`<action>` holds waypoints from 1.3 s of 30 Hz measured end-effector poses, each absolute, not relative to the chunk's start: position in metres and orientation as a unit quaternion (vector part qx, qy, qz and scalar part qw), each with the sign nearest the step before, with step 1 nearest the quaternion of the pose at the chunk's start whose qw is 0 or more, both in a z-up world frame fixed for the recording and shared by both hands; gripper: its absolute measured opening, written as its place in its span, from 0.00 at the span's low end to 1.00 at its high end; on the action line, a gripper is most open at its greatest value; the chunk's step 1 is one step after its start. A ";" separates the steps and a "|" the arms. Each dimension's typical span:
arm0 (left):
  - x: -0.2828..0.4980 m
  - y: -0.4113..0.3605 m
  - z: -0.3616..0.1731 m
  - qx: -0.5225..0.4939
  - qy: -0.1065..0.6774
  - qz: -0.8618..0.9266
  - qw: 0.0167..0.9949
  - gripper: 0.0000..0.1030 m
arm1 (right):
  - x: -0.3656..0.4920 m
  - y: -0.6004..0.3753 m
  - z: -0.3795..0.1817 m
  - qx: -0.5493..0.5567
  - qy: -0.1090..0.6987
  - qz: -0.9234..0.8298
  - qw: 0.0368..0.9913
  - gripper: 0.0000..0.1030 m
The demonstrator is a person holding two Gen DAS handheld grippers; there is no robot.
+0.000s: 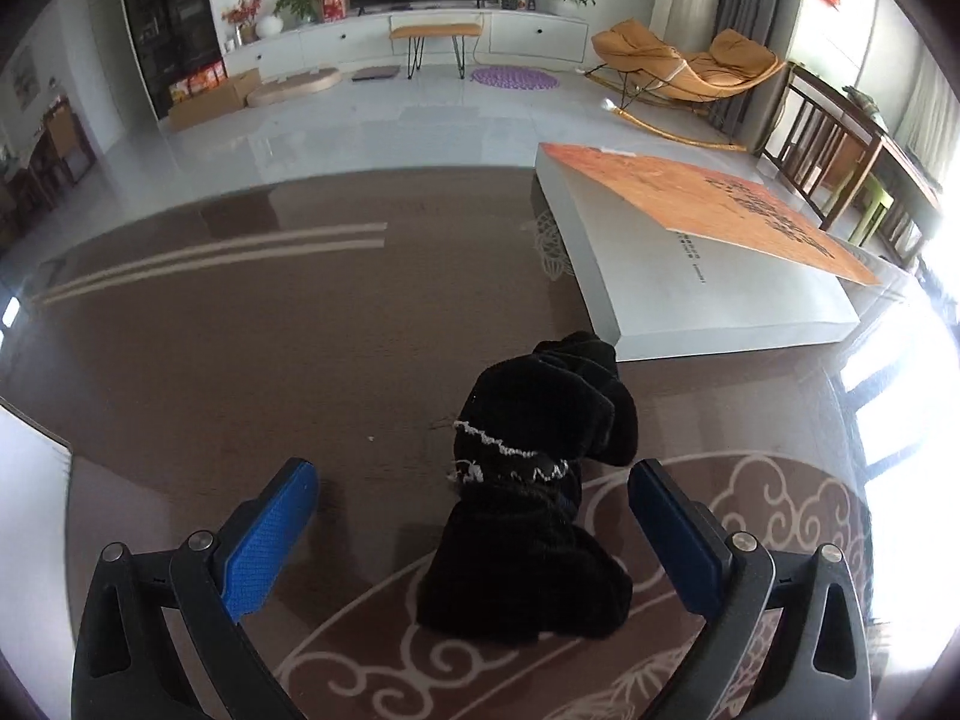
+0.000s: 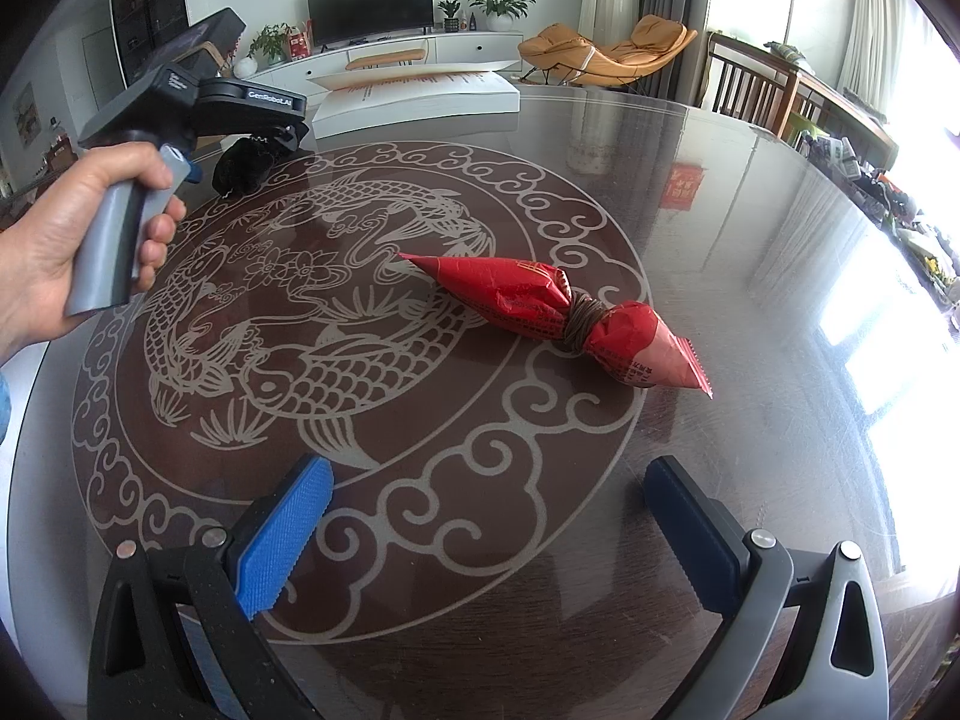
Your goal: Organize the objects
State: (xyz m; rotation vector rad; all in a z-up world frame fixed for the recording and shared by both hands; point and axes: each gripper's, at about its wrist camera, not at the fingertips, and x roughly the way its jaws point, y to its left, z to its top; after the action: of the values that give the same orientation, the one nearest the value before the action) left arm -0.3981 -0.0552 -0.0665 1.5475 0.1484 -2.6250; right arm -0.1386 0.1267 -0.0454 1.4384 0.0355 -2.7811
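Black fabric bundle (image 1: 534,492): soft, dark, crumpled, with a line of white zigzag stitching across it. Lies on the surface (image 1: 252,360) between the blue pads of the left hand-held gripper (image 1: 474,516); neither pad touches it. In the right wrist view the same bundle (image 2: 246,165) sits just under the nose of that tool.

Left hand-held gripper: fingers spread wide apart, nothing held. Body seen from the right wrist view reads "GenRoboLAI" in white, the last letters unclear. A hand (image 2: 66,240) grips its grey handle.

Red packet (image 2: 558,312): foil-like wrapper, pinched at the waist by brown cord wound round several times, serrated end. Small dark print on the wrapper, too fine to read. Lies on its side near the middle of the surface, well apart from the bundle.

Right hand-held gripper (image 2: 486,516): fingers apart, empty, hanging short of the red packet.

Book (image 1: 708,252): thick, white page block, orange cover lifted and bowed. Dark characters on the cover, not legible. Lies flat just beyond the bundle.

Surface: round, dark, glossy, with pale fish and cloud ornament.
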 end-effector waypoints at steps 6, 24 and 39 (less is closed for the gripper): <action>-0.383 -0.035 -0.061 0.456 0.009 -0.889 0.032 0.50 | -0.139 0.127 -0.045 0.459 0.011 -0.888 0.005 1.00; -0.084 -0.030 -0.053 0.455 -0.016 -0.890 -0.019 0.38 | -0.139 0.127 -0.046 0.459 0.011 -0.888 0.005 1.00; -0.067 -0.055 -0.065 0.462 -0.007 -0.887 -0.001 1.00 | -0.140 0.126 -0.046 0.459 0.011 -0.888 0.005 1.00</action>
State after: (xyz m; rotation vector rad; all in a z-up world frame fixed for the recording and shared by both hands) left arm -0.0672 -0.0545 -0.0651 1.4516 -0.0214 -2.7885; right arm -0.1400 0.1258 -0.0461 1.4388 0.0354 -2.7809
